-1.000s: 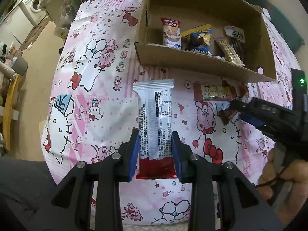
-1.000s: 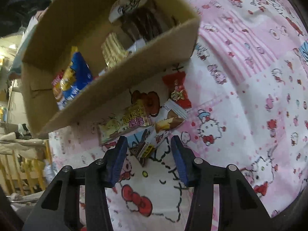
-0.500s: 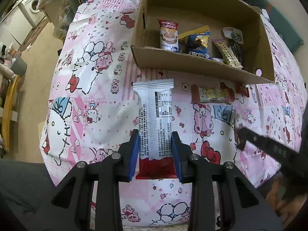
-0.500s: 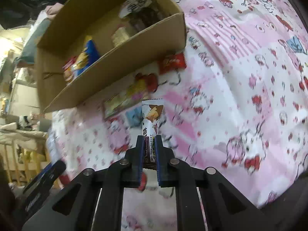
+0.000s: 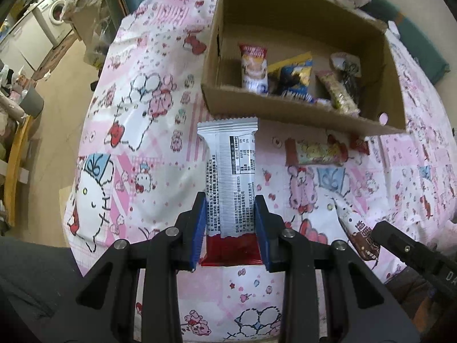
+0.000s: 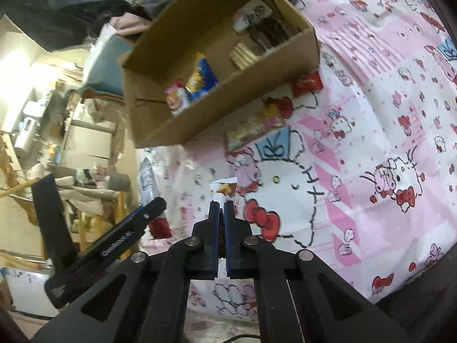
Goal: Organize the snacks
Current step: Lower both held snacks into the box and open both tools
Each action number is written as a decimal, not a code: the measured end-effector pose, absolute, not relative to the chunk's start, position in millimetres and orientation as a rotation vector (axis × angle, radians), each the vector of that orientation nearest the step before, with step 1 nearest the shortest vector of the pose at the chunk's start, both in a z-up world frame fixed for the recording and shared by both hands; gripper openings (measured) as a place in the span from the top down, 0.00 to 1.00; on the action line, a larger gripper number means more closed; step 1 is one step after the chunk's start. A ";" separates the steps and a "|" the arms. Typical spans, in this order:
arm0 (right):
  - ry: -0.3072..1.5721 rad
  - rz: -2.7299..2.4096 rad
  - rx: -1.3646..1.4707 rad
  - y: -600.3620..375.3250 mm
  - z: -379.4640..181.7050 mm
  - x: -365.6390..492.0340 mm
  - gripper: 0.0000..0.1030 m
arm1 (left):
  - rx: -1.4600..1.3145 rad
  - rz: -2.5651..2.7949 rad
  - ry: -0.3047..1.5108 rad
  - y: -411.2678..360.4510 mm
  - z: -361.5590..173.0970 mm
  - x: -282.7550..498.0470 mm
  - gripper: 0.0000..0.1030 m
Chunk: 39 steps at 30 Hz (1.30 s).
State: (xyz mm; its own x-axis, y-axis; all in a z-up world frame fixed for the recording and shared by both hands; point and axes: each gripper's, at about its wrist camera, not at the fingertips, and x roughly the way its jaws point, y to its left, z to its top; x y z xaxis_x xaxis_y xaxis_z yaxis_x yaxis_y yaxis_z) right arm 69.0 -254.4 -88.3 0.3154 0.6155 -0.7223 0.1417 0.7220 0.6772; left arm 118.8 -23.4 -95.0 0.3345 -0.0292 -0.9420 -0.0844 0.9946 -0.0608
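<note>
My left gripper (image 5: pixel 230 203) is shut on a silver and red snack bar (image 5: pixel 231 177), held above the tablecloth in front of the cardboard box (image 5: pixel 285 108). My right gripper (image 6: pixel 220 203) is shut on a small brown and white snack packet (image 6: pixel 224 189), lifted off the cloth; it also shows in the left wrist view (image 5: pixel 357 228). The box (image 6: pixel 228 85) holds several snacks (image 5: pixel 254 68). A yellow packet (image 5: pixel 320 151) and a red packet (image 6: pixel 307 83) lie on the cloth by the box's near wall.
The table has a pink cartoon-cat cloth (image 5: pixel 128 131). A floor with a washing machine (image 5: pixel 54 14) and wooden furniture (image 5: pixel 17 154) lies off the table's left edge. The left gripper appears in the right wrist view (image 6: pixel 114 240).
My right gripper closed on the brown packet, lifted it and pulled back from the box. My left gripper kept its hold on the silver bar and drew back slightly.
</note>
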 end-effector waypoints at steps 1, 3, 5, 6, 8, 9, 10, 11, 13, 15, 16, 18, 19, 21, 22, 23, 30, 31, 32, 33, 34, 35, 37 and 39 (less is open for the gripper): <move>1.219 0.363 0.760 -256.7 -84.5 69.6 0.98 | -0.109 0.034 1.213 -22.9 -90.8 119.0 0.73; 1.188 0.384 0.790 -260.2 -77.6 71.3 1.00 | -0.113 0.027 1.185 -22.6 -83.0 119.6 0.73; 1.150 0.398 0.807 -262.4 -68.7 74.5 1.00 | -0.111 0.021 1.159 -22.5 -76.2 120.3 0.73; 1.133 0.406 0.815 -264.1 -64.1 75.8 1.00 | -0.108 0.018 1.149 -22.6 -73.9 120.6 0.73; 1.115 0.399 0.799 -265.7 -58.7 79.0 1.00 | -0.101 0.016 1.132 -23.1 -70.9 121.1 0.73; 1.114 0.392 0.787 -266.6 -57.7 80.1 1.00 | -0.098 0.016 1.130 -22.9 -70.9 121.5 0.73; 1.119 0.378 0.769 -267.3 -58.3 81.6 1.00 | -0.094 0.017 1.133 -23.0 -71.8 122.4 0.73; 1.138 0.369 0.762 -267.1 -62.4 83.7 1.00 | -0.095 0.020 1.137 -23.1 -73.0 122.9 0.73; 1.213 0.350 0.729 -260.5 -76.9 88.9 0.94 | -0.109 0.027 1.154 -22.0 -76.3 124.8 0.73; 1.298 0.307 0.678 -251.5 -93.9 91.1 0.74 | -0.109 0.036 1.165 -22.6 -78.6 125.6 0.73; 1.363 0.296 0.644 -241.5 -107.7 94.7 0.64 | -0.103 0.041 1.169 -23.3 -79.4 126.1 0.73; 1.417 0.286 0.590 -227.1 -123.1 98.6 0.41 | -0.088 0.048 1.180 -24.8 -81.9 126.9 0.73; 1.438 0.268 0.505 -216.2 -129.2 100.6 0.41 | -0.086 0.049 1.188 -24.4 -83.6 127.6 0.73; 1.460 0.251 0.335 -194.8 -138.8 103.3 0.45 | -0.089 0.060 1.203 -21.3 -86.0 128.6 0.73; 1.471 0.247 0.263 -184.8 -145.1 104.1 0.47 | -0.093 0.064 1.210 -19.2 -86.9 128.9 0.73; 1.483 0.245 0.188 -175.6 -152.5 104.1 0.60 | -0.096 0.067 1.215 -17.0 -87.4 129.1 0.73; 1.394 0.282 0.080 -170.4 -123.9 96.4 0.82 | -0.154 0.068 1.227 -5.5 -79.0 131.0 0.73; 1.360 0.311 0.153 -180.0 -108.5 97.6 0.82 | -0.166 0.053 1.224 -5.8 -73.9 133.2 0.73; 1.334 0.337 0.207 -187.2 -97.6 99.0 0.82 | -0.170 0.036 1.216 -7.0 -68.0 136.4 0.73; 1.306 0.356 0.250 -193.7 -87.0 100.5 0.82 | -0.165 0.026 1.206 -8.7 -62.6 139.5 0.73; 1.259 0.383 0.297 -202.9 -70.6 102.9 0.82 | -0.159 0.015 1.188 -10.8 -54.3 144.4 0.73; 1.226 0.399 0.319 -208.4 -60.4 103.7 0.82 | -0.154 0.012 1.169 -12.5 -46.9 148.9 0.73; 1.143 0.425 0.361 -223.9 -36.0 107.7 0.82 | -0.142 0.003 1.142 -15.4 -34.6 159.6 0.73; 1.085 0.435 0.386 -236.1 -19.8 111.8 0.82 | -0.116 -0.004 1.114 -19.7 -22.4 173.9 0.73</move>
State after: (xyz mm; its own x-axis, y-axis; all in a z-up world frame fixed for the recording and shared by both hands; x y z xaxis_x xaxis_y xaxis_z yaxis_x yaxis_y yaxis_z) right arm 111.8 -236.1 -19.8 0.3988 0.5171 -0.7574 -0.1486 0.8514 0.5030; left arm 173.9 -19.7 -22.4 0.4420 -0.0607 -0.8950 -0.0550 0.9940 -0.0946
